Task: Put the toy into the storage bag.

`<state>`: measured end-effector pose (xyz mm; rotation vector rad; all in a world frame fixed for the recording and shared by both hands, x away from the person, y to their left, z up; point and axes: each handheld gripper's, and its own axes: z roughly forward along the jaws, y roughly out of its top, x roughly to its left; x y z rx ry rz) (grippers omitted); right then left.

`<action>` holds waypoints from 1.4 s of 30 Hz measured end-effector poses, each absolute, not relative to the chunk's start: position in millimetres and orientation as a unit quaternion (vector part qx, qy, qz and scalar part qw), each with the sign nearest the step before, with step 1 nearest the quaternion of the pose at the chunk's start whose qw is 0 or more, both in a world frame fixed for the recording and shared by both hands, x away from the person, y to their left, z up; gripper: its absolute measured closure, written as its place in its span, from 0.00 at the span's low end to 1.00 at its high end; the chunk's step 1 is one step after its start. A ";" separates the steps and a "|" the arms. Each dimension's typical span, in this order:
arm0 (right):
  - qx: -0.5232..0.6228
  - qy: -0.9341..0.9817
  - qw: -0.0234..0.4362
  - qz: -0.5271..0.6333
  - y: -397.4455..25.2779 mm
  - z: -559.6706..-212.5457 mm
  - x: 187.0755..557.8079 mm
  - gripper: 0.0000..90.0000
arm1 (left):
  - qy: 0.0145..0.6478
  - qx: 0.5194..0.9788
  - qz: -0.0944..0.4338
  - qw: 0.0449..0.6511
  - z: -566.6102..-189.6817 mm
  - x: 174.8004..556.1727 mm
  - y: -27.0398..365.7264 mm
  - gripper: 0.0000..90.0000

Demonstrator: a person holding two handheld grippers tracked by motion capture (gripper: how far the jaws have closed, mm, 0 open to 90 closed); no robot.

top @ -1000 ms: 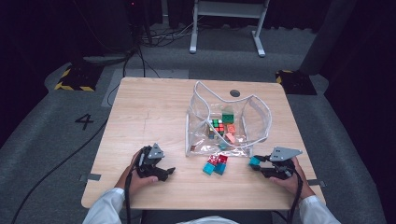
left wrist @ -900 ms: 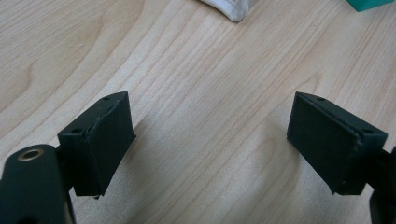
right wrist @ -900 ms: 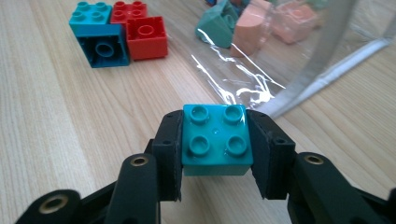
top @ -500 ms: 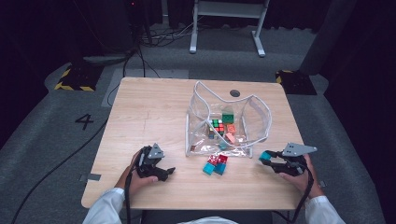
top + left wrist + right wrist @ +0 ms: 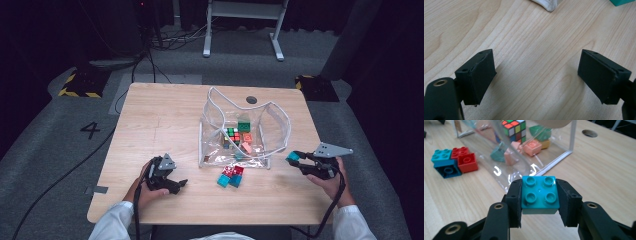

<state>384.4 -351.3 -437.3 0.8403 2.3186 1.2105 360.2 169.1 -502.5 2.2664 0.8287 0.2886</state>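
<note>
My right gripper (image 5: 296, 161) (image 5: 539, 196) is shut on a teal four-stud brick (image 5: 539, 194) (image 5: 293, 156), held just above the table to the right of a clear plastic bag (image 5: 240, 131) (image 5: 499, 152). Inside the bag lie a puzzle cube (image 5: 514, 129) (image 5: 231, 135), a green piece (image 5: 243, 127) and pink and orange bricks (image 5: 532, 147). A cluster of teal, red and blue bricks (image 5: 230, 175) (image 5: 451, 161) lies on the table in front of the bag. My left gripper (image 5: 179, 185) (image 5: 536, 75) rests open on bare wood at the front left, nothing between its jaws.
The wooden table (image 5: 165, 115) has a round cable hole (image 5: 251, 100) behind the bag. Beyond the far edge stand a white metal frame (image 5: 242, 20) and floor cables (image 5: 150, 45). Table edges lie close to both hands.
My right gripper has lifted the teal brick slightly and drawn it right, away from the bag. The left gripper has stayed put.
</note>
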 end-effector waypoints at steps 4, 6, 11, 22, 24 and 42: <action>0.304 0.821 0.203 0.438 -358.3 -422.7 393.4 0.66 | 0.320 0.874 0.109 0.350 -502.8 360.3 169.0 0.16; 0.307 0.818 0.211 0.439 -361.6 -415.2 398.5 0.66 | 0.320 0.874 0.112 0.349 -502.7 360.3 169.1 0.16; 0.308 0.813 0.229 0.438 -364.7 -391.1 409.9 0.66 | 0.320 0.874 0.109 0.349 -502.8 360.3 169.0 0.16; 0.311 0.799 0.242 0.454 -364.9 -355.8 431.8 0.66 | 0.320 0.874 0.109 0.349 -502.7 360.2 169.0 0.16; 0.310 0.798 0.246 0.454 -363.8 -351.0 435.1 0.66 | 0.320 0.874 0.109 0.349 -502.7 360.2 169.0 0.16; 0.287 0.799 0.270 0.454 -337.6 -298.7 458.6 0.66 | 0.320 0.874 0.110 0.349 -502.6 360.1 169.1 0.16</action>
